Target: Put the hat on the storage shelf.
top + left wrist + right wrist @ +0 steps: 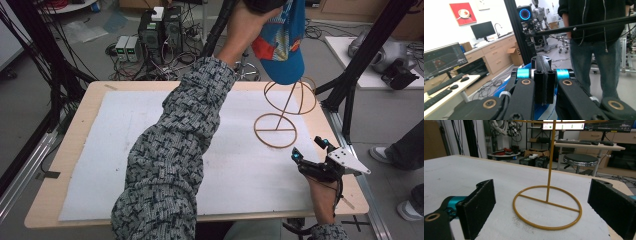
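Blue fabric: a blue cap point(282, 42) with orange and teal print is hanging above the far right part of the bench point(80, 125), its crown just over the wire dome of the stand.
Gold wire: the cap stand point(282, 112) is standing upright near the far right corner of the bench; its ring base point(547, 207) is lying flat on the white mat point(125, 150), with a straight post rising to a round wire frame.
Left gripper point(543, 82): it is being held high over the far edge of the bench, with the person's patterned sleeve point(175, 150) reaching diagonally across the mat. Its fingers are pressed together, and blue cloth is showing just below them in the left gripper view; judging from the high view, they are pinching the cap, though the contact itself is hidden.
Right gripper point(312, 150): it is hovering low near the right edge of the bench, just beside the ring base, with its fingers point(477, 207) spread wide and holding nothing.
Reason for the hold: the cap is probably being carried from above so that its crown can settle over the dome.
Reason for the right gripper's place: its spread fingers are facing the base and post, which suggests readiness to steady the light stand should the cap nudge it.
Surroundings: a person in dark clothing point(596, 37) is standing beyond the bench, with a stool point(580, 160) and desks farther off.
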The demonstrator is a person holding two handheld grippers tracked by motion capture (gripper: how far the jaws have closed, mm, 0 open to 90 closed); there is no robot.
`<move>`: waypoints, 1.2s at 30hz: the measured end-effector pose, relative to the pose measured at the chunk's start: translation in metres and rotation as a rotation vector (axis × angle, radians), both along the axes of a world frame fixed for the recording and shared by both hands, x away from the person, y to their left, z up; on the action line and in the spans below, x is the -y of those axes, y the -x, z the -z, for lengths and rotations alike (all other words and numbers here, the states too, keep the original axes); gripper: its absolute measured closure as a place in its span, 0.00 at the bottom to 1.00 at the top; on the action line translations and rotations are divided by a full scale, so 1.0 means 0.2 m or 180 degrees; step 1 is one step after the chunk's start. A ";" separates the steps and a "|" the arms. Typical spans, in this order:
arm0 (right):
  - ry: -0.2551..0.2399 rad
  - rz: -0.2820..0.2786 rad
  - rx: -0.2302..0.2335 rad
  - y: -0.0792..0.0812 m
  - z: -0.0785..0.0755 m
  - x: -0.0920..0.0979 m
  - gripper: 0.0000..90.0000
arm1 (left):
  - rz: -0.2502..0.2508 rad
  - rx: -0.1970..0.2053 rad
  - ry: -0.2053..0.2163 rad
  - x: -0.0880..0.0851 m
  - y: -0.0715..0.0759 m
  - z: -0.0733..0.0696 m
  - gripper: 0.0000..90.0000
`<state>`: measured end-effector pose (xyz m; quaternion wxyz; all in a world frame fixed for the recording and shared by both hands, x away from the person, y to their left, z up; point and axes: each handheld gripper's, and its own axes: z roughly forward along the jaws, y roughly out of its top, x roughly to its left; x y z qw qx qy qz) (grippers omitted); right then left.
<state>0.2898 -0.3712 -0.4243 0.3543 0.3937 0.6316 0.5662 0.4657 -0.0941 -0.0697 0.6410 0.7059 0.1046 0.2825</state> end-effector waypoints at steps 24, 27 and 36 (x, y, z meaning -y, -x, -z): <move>0.0059 0.0004 -0.0011 0.00 0.00 0.00 0.08 | 0.0089 -0.0531 -0.0546 0.08 -0.18 0.32 1.00; 0.0064 0.0000 -0.0008 0.00 0.00 0.00 0.08 | 0.0105 -0.0562 -0.0583 0.09 -0.19 0.36 1.00; 0.0069 0.0001 0.0001 0.00 0.00 0.00 0.08 | 0.0128 -0.0717 -0.0591 0.12 -0.23 0.49 1.00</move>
